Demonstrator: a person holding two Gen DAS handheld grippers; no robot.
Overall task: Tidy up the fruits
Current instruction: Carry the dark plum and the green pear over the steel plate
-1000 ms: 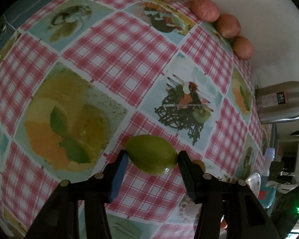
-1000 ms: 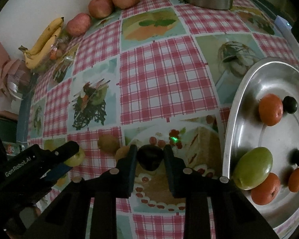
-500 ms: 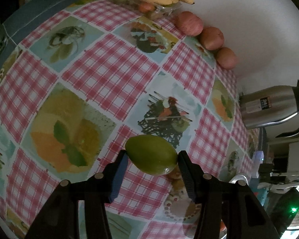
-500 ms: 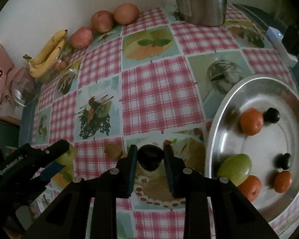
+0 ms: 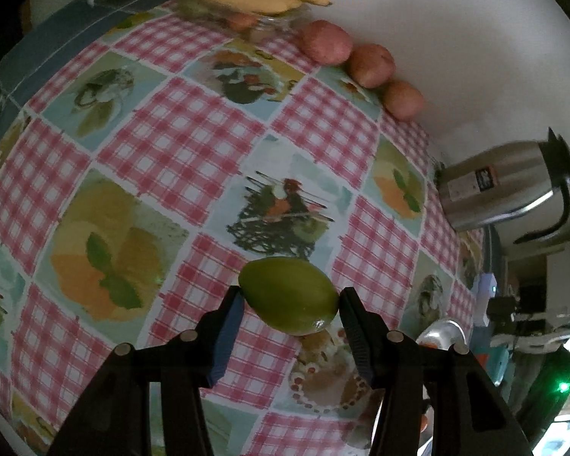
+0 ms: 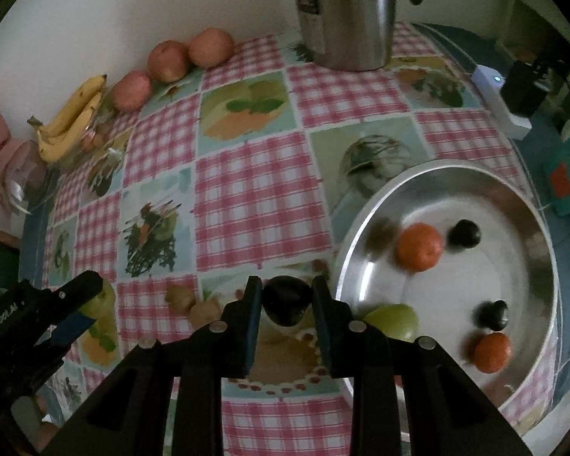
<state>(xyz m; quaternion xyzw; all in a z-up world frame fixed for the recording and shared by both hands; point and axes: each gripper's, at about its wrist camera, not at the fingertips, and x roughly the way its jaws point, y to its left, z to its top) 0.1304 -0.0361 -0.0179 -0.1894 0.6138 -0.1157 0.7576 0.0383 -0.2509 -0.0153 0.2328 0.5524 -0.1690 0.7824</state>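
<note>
Left gripper (image 5: pixel 289 300): jaws clamped on a green fruit (image 5: pixel 288 295), held clear above the checked surface (image 5: pixel 178 144). Right gripper (image 6: pixel 287 296): jaws nearly shut, pinching a dark fruit (image 6: pixel 287 300). Just right of those jaws, a steel bowl (image 6: pixel 547 266) with oranges (image 6: pixel 418 246), dark fruits, one green. Beyond: kettle (image 6: pixel 345 11), red apples (image 6: pixel 169 60), bananas (image 6: pixel 70 117) against the wall.

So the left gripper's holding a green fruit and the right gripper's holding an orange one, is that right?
Not quite. The right gripper is clamped on a dark, nearly black fruit, as the right wrist view shows. The left gripper does hold the green fruit.
</note>
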